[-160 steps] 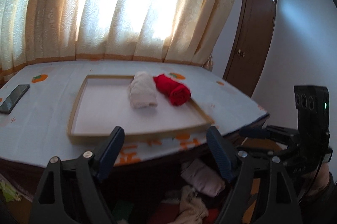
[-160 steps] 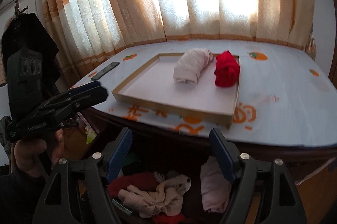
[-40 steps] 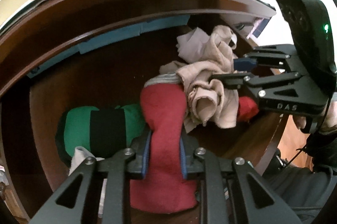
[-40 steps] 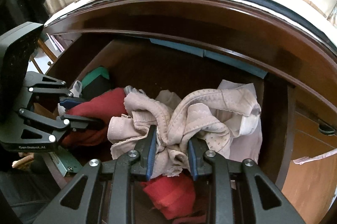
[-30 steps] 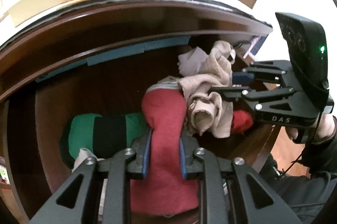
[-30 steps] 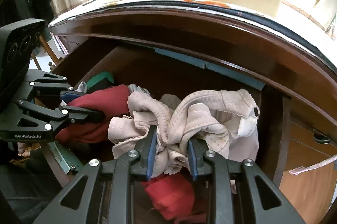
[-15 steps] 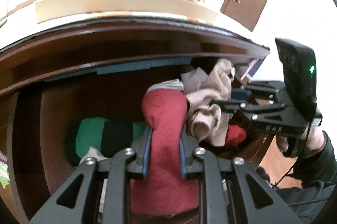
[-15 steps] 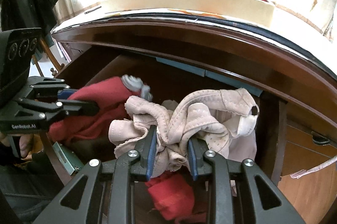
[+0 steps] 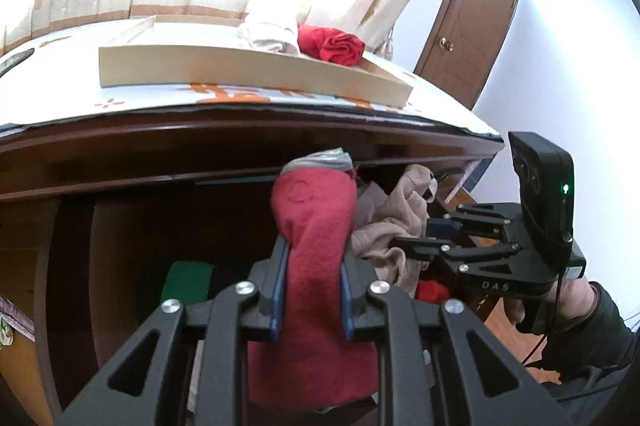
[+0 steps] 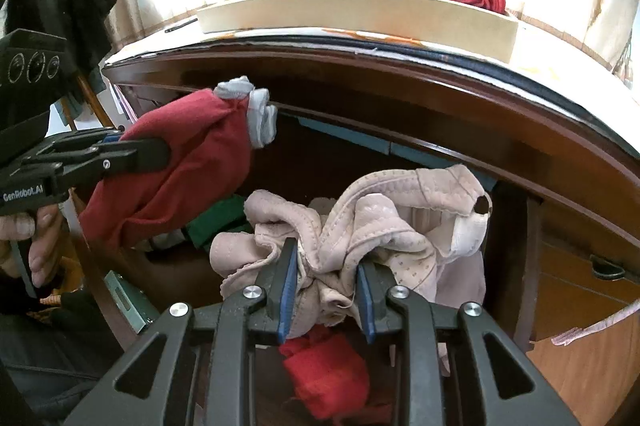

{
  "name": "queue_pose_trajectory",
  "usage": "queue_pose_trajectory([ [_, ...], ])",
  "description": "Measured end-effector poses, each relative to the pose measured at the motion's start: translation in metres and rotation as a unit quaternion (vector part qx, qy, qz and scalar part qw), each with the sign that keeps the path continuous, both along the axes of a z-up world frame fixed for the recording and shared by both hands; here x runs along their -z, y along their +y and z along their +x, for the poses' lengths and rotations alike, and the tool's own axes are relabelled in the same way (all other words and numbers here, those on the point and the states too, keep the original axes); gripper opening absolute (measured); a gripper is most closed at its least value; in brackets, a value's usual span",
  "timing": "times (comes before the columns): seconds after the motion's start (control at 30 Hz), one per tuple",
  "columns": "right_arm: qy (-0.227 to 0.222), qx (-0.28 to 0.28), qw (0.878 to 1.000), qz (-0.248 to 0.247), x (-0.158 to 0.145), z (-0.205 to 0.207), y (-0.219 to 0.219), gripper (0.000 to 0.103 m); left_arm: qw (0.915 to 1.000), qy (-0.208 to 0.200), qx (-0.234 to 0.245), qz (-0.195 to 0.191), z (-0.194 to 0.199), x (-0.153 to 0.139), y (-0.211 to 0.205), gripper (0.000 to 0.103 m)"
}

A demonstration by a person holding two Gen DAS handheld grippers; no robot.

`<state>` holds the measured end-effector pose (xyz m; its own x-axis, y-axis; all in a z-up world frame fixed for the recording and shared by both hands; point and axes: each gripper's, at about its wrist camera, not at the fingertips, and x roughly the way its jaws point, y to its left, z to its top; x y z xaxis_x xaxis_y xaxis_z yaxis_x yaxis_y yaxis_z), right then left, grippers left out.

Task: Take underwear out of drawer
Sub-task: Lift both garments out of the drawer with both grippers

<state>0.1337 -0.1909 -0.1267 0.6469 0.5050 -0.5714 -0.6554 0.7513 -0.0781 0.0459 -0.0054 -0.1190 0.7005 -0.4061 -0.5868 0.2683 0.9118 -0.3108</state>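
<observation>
red fabric fills your left wrist view: the left gripper [image 9: 311, 286] is clamped on red underwear with a grey waistband [image 9: 316, 222], its blue pads pressed into both sides, the bundle held above the open drawer [image 9: 120, 246]. a green garment [image 9: 188, 278] lies on the drawer floor beneath. to the right, your right gripper [image 9: 416, 238] pinches a beige garment [image 9: 396, 222]. the dark wooden table edge [image 9: 240, 138] runs just above the waistband. on the tabletop, a shallow cardboard tray [image 9: 240, 70] carries a rolled pale garment [image 9: 268, 34] and a rolled red one [image 9: 336, 44].

in your right wrist view, the right gripper [image 10: 327, 286] is closed on the beige underwear [image 10: 384, 222], folds bunched between the pads, the rest spread over the drawer [image 10: 528, 266]. a red cloth [image 10: 328, 374] lies below the jaws. at left, your left gripper [image 10: 136, 152] holds the red underwear [image 10: 188, 162] clear of the drawer, below the table edge [image 10: 400, 66]. the tray [image 10: 360, 14] sits above.
</observation>
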Motion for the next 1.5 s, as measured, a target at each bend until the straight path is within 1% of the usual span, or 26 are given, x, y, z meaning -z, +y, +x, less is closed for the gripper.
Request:
queue_pose_trajectory([
  [0.23, -0.038, -0.006, 0.999, 0.000, 0.000, -0.014, -0.003, 0.029, 0.9999, -0.013, 0.006, 0.005, -0.003, -0.002, -0.003, 0.020],
  [0.77, -0.076, -0.015, 0.997, 0.023, -0.001, -0.033, -0.015, 0.029, 0.9986, -0.051, -0.008, 0.014, -0.010, -0.015, -0.003, 0.020],
  [1.0, -0.098, -0.017, 0.994, 0.035, -0.007, -0.047, -0.024, 0.029, 0.9976, -0.067, -0.009, 0.013, -0.013, -0.022, -0.003, 0.020],
  [1.3, -0.134, -0.030, 0.990, 0.041, -0.015, -0.068, -0.027, 0.029, 0.9953, -0.096, -0.014, 0.004, -0.019, -0.033, 0.000, 0.020],
  [1.5, -0.160, -0.039, 0.985, 0.051, -0.022, -0.081, -0.032, 0.029, 0.9940, -0.108, -0.020, 0.002, -0.021, -0.037, 0.003, 0.020],
])
